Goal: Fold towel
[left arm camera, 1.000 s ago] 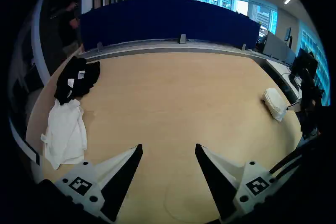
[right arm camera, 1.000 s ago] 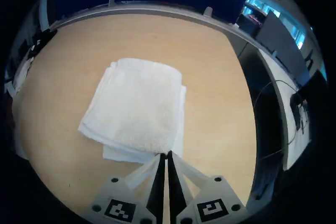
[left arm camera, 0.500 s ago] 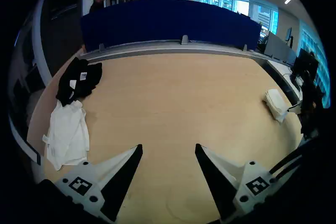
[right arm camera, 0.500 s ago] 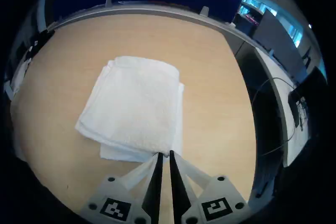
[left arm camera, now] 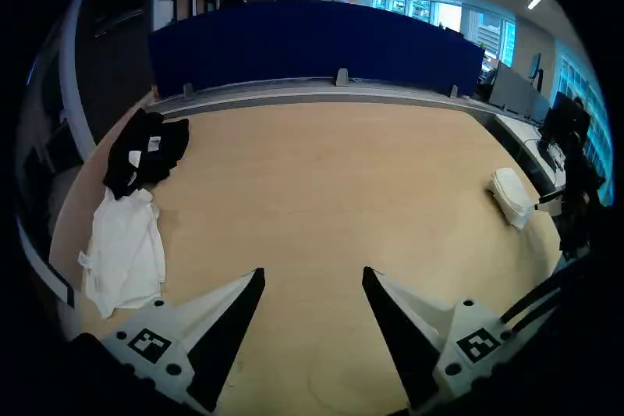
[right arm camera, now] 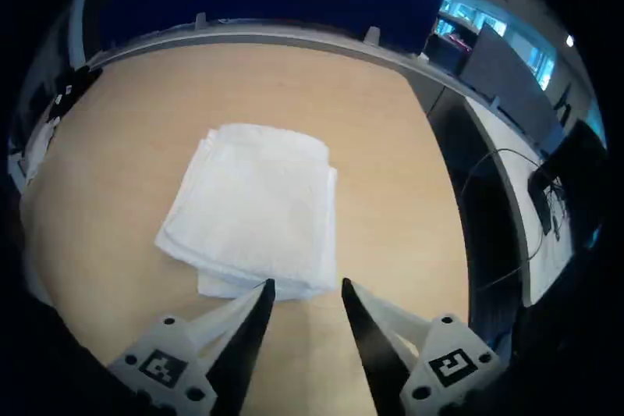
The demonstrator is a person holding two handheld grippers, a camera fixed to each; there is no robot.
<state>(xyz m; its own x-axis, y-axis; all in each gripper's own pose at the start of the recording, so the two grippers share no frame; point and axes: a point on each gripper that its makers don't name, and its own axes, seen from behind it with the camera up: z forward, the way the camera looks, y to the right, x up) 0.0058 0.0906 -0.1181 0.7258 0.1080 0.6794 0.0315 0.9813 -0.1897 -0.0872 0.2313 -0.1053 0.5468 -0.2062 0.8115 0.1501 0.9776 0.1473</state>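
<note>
A folded white towel (right arm camera: 253, 209) lies flat on the wooden table (right arm camera: 374, 151) in the right gripper view, just beyond my right gripper (right arm camera: 306, 285), which stands open with its tips at the towel's near edge and nothing between them. In the left gripper view that towel (left arm camera: 511, 193) sits small at the table's far right edge, with the other gripper's tip beside it. My left gripper (left arm camera: 313, 274) is open over bare wood at the near side of the table (left arm camera: 327, 174).
A white garment (left arm camera: 123, 248) and a black garment (left arm camera: 144, 147) lie at the table's left edge. A blue partition (left arm camera: 312, 41) runs along the far side. Cables and a dark desk (right arm camera: 515, 205) lie beyond the right edge.
My right gripper has opened from shut, letting go of the towel's near edge, and has drawn back slightly. The left gripper stays as it was.
</note>
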